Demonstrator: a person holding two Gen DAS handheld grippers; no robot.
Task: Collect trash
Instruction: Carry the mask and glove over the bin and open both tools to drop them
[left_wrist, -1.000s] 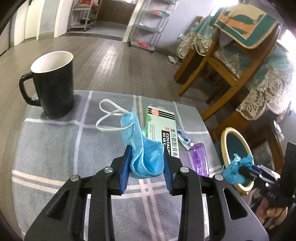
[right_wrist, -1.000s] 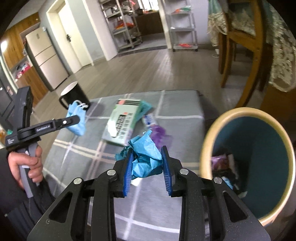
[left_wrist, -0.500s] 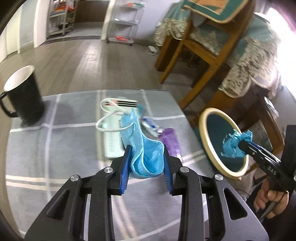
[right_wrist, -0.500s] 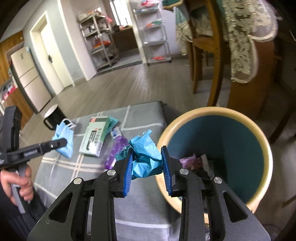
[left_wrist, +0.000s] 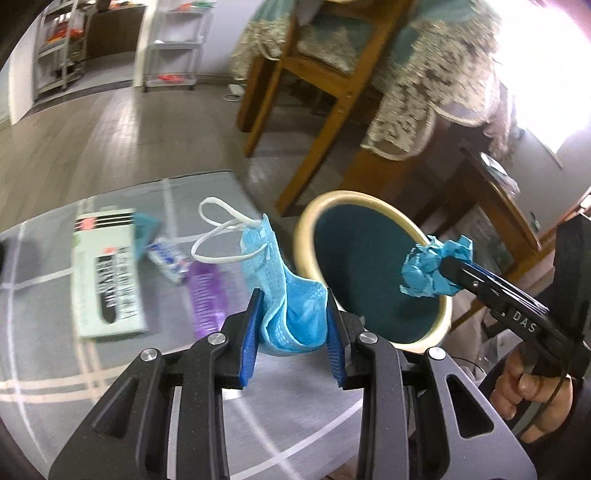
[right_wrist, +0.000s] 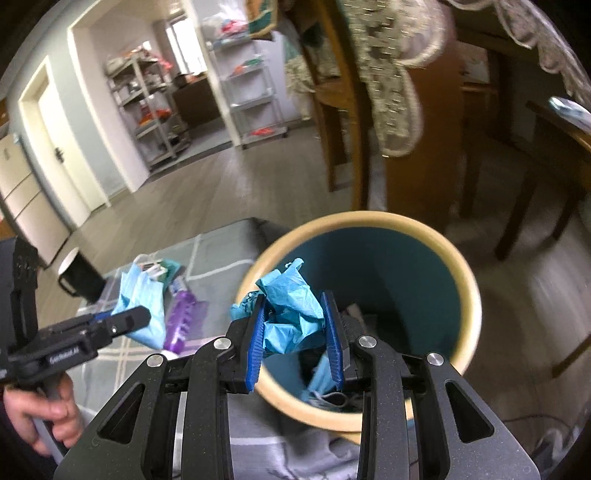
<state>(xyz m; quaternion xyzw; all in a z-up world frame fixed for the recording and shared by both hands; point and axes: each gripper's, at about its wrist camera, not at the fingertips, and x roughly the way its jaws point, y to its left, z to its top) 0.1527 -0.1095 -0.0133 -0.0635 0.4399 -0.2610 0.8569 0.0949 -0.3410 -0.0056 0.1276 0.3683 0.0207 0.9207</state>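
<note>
Right gripper (right_wrist: 295, 328): clenched on crumpled blue paper (right_wrist: 291, 314), carried above the mouth of the waste bin (right_wrist: 469, 295); not yet dropped. Same gripper seen from the left wrist view (left_wrist: 443, 275), wad poised over the bin's teal interior.

Left gripper (left_wrist: 291, 332): clamped on a blue face mask (left_wrist: 284, 295), white ear loops (left_wrist: 218, 240) dangling free, held just short of the bin rim (left_wrist: 306, 229), above the near right corner of the grey checked tabletop (left_wrist: 55, 295).

Bin contents: some scraps visible at the bottom in the right wrist view, kind not clear.

Left on the tabletop, near its right edge: green-and-white medicine box (left_wrist: 107, 273); small blue-and-white sachet (left_wrist: 166, 258) just beside it; purple plastic comb (left_wrist: 207, 295) near the sachet. Black mug (right_wrist: 79, 277) at the far left corner, probably not trash.

Progress, as judged: partly done. Two pieces in transit, release pending; up to three loose pieces awaiting pickup, if all count as trash.
</note>
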